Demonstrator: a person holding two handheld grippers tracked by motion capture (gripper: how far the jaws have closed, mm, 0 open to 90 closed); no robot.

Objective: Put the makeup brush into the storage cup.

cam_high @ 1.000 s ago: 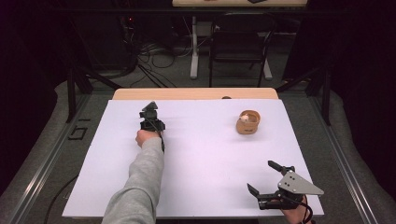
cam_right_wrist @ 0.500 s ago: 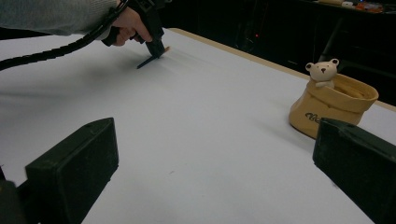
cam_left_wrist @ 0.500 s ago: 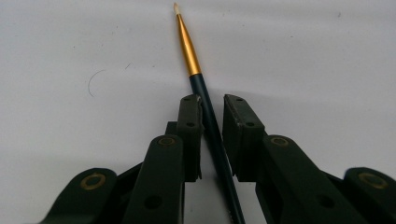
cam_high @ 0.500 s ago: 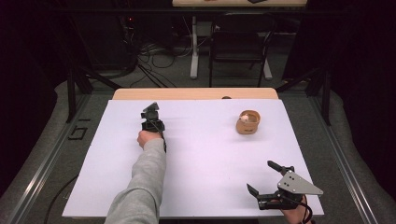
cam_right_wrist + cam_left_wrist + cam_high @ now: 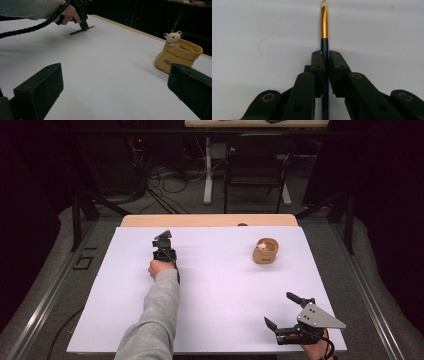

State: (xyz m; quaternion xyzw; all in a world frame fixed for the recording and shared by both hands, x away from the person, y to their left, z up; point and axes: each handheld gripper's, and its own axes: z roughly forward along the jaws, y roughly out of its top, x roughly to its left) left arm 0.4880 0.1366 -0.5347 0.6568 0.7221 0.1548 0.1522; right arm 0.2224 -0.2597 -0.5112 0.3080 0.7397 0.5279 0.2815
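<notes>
A thin brush (image 5: 324, 25) with a dark blue handle, gold ferrule and pale tip lies on the white table sheet (image 5: 215, 285). My left gripper (image 5: 325, 53) has just been closing, and its pads now press on the brush's handle. In the high view this gripper (image 5: 163, 242) points down at the far left of the sheet. From the right gripper view, the left gripper (image 5: 83, 25) stands over the brush (image 5: 80, 31). My right gripper (image 5: 279, 309) rests open near the front right edge, with nothing between its jaws (image 5: 115, 75).
A tan pouch-shaped pot with a small bear figure (image 5: 265, 251) stands at the far right of the sheet, also in the right gripper view (image 5: 178, 56). A wooden table edge (image 5: 210, 220) runs behind the sheet. Stands and cables lie on the floor beyond.
</notes>
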